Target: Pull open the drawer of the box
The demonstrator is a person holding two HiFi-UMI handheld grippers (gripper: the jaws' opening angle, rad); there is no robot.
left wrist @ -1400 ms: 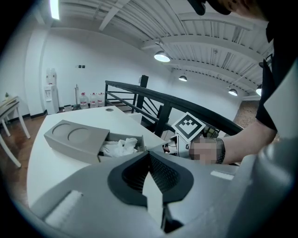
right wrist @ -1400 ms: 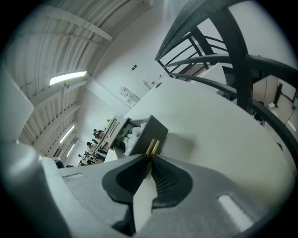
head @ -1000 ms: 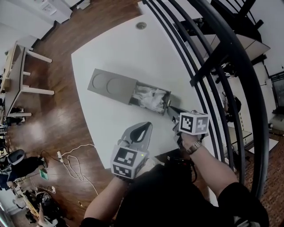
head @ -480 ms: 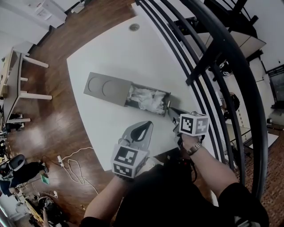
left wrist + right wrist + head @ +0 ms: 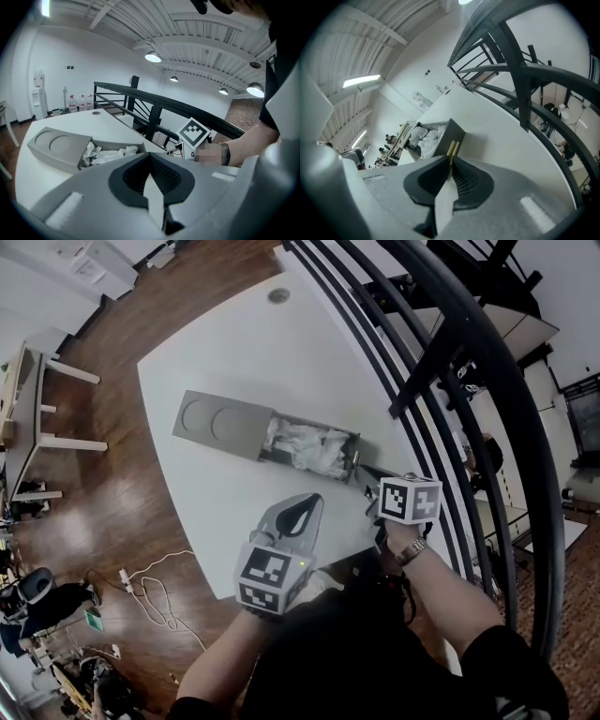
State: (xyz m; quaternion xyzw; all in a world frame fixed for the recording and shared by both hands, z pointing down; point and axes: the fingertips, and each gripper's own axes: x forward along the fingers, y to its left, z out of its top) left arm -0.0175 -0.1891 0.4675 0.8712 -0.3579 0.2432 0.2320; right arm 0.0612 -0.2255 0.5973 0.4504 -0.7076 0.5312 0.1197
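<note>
Grey box [image 5: 225,425], drawer [image 5: 456,132] out, white wadding [image 5: 309,446] inside, right gripper [image 5: 361,471] at box's drawer end, jaws clamped on brass handle [image 5: 452,148], left gripper [image 5: 307,504] near box, jaws together, empty.

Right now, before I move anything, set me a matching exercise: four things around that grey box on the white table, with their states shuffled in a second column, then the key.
Things:
1. grey drawer
2. crumpled white paper
3. left tongs
4. right tongs

States:
A. shut on the brass-coloured drawer handle
B. pulled out of the grey box
C. shut, empty, apart from the box
D. lying inside the drawer

Pairs: 1-B, 2-D, 3-C, 4-A
</note>
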